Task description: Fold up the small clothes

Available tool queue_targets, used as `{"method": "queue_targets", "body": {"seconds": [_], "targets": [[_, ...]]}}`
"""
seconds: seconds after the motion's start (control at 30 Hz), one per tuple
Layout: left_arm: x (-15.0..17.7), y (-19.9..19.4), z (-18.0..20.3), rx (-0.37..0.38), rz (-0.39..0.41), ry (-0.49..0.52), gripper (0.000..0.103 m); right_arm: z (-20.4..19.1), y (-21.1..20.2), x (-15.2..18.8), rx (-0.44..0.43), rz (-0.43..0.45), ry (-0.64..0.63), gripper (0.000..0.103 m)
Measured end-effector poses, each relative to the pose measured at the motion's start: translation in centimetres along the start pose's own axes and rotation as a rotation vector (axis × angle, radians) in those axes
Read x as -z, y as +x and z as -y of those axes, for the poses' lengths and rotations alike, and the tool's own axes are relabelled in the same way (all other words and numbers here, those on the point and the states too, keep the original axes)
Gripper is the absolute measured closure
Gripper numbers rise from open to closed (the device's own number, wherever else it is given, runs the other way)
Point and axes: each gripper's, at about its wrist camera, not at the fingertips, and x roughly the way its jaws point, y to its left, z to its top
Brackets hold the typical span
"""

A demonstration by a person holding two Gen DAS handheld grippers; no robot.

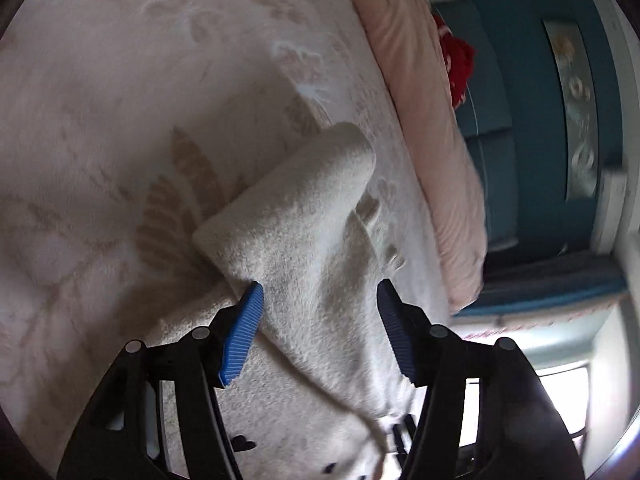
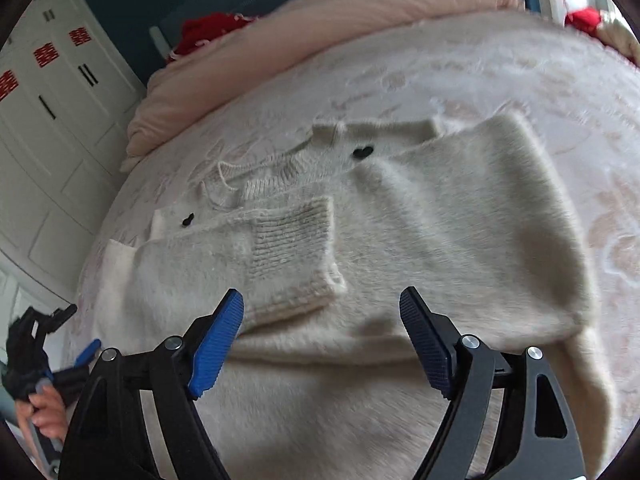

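A small cream fuzzy knit sweater (image 2: 420,240) lies flat on a pale floral bedspread (image 2: 520,80). Both sleeves are folded in across the body; a ribbed cuff (image 2: 296,248) lies near the centre, and small black marks (image 2: 362,153) show near the neckline. My right gripper (image 2: 322,340) is open, just above the sweater's lower body. My left gripper (image 1: 320,320) is open and hovers over a folded part of the sweater (image 1: 296,208). The left gripper also shows at the left edge of the right wrist view (image 2: 60,356), held by a hand.
A pink duvet (image 2: 320,24) is bunched along the far side of the bed. Red fabric (image 2: 208,30) lies behind it. White cabinets (image 2: 52,128) stand at the left; a teal wall (image 1: 532,120) runs beside the bed.
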Motion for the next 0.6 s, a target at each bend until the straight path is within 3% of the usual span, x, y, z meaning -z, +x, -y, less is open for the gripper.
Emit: {"method": "queue_targets", "body": {"seconds": [0.07, 0.17, 0.2, 0.23, 0.47, 0.6], "targets": [[0.4, -0.2, -0.2, 0.019, 0.006, -0.018, 0.046, -0.2, 0.7, 0.3, 0.002, 0.009, 0.029, 0.027], [0.2, -1.6, -0.7, 0.06, -0.012, -0.059, 0.046, -0.6, 1.1, 0.1, 0.0, 0.002, 0.034, 0.066], [0.4, -2.1, -0.9, 0.069, -0.018, -0.071, 0.046, -0.5, 1.3, 0.0, -0.02, -0.007, 0.048, 0.083], [0.5, -2.5, -1.2, 0.076, -0.02, -0.079, 0.046, -0.3, 1.3, -0.1, -0.042, -0.013, 0.064, 0.09], [-0.3, -2.2, -2.5, 0.031, -0.014, -0.097, 0.046, -2.8, -1.6, -1.3, -0.122, 0.063, 0.033, 0.093], [-2.2, -0.8, -1.7, 0.004, 0.021, -0.092, 0.048, -6.7, -5.2, -4.5, -0.182, 0.146, -0.059, 0.094]]}}
